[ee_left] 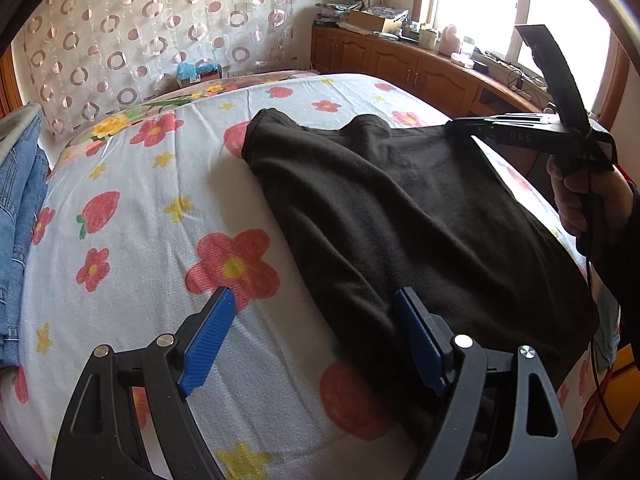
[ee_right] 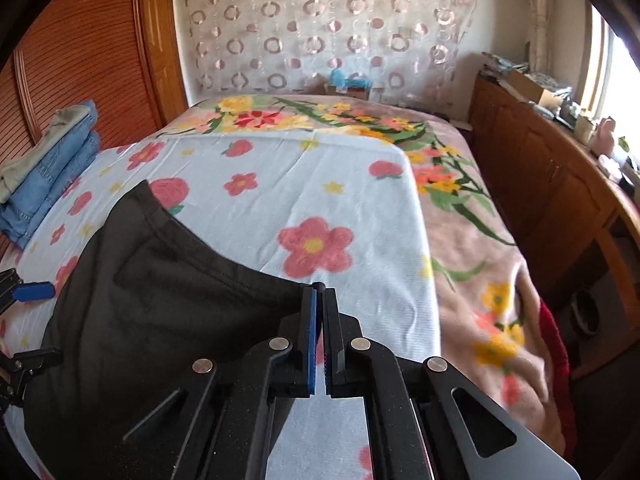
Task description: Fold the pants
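Black pants [ee_left: 400, 216] lie spread on the flowered white bedsheet [ee_left: 140, 240]. My left gripper [ee_left: 316, 300] is open just above their near edge: the right blue pad [ee_left: 416, 332] is over the cloth, the left pad [ee_left: 208, 344] over bare sheet, and neither presses. My right gripper [ee_left: 452, 126], held by a person's hand [ee_left: 576, 200], is shut on the far right corner of the pants. In the right wrist view its jaws [ee_right: 320, 300] meet on that corner of the pants [ee_right: 160, 300], and the left gripper [ee_right: 28, 324] shows at the left edge.
A stack of folded jeans [ee_left: 20, 200] [ee_right: 52, 168] sits at the bed's left side. A wooden cabinet [ee_left: 400, 64] [ee_right: 540, 184] with clutter on top runs along the bed's right side under the window. A wooden wardrobe [ee_right: 80, 60] stands beyond the jeans.
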Motion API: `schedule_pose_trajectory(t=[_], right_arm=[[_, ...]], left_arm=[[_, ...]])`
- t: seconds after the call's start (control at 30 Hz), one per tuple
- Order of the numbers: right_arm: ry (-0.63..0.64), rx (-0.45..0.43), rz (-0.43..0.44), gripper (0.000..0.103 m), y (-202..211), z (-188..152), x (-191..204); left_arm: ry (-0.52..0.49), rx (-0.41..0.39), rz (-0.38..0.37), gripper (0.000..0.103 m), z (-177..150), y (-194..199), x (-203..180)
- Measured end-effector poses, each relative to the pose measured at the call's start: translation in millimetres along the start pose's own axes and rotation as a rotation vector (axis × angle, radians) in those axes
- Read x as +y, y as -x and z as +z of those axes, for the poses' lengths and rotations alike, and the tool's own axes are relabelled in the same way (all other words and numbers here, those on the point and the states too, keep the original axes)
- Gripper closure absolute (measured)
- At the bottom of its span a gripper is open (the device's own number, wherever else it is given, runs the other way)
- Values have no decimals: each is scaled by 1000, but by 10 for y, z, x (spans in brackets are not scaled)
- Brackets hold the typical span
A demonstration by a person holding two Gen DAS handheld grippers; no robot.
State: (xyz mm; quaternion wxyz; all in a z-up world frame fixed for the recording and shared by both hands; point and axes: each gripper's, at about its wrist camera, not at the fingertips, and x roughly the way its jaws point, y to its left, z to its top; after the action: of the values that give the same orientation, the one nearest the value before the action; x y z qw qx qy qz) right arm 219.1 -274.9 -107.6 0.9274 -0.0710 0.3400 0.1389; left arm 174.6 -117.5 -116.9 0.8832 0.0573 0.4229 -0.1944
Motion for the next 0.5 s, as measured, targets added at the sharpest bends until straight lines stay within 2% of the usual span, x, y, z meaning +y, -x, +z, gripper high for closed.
schedule_pose_trajectory(t=[0.1, 0.17, 0.2, 0.23, 0.3, 0.4, 0.5], right_arm=[[6, 9, -23, 101, 1, -36, 63], [1, 1, -18, 92, 36, -40, 95], [-7, -3, -26, 83, 71, -48, 102], [-11, -9, -29, 80, 108, -58, 109], [-15, -30, -4, 79, 210, -102, 151], [-14, -38, 20, 69, 378, -238, 240], [-20, -37, 46, 68, 543, -426, 304]], left_arm=[[-2, 0, 2, 21, 2, 2, 0], [0, 0, 0, 21, 2, 6, 10], [0, 0, 0, 21, 0, 5, 3], [-1, 0, 1, 21, 0, 3, 1], [-1, 0, 1, 21, -1, 2, 2], [-2, 0, 2, 21, 1, 4, 1], [-1, -2, 7, 21, -12, 19, 5]])
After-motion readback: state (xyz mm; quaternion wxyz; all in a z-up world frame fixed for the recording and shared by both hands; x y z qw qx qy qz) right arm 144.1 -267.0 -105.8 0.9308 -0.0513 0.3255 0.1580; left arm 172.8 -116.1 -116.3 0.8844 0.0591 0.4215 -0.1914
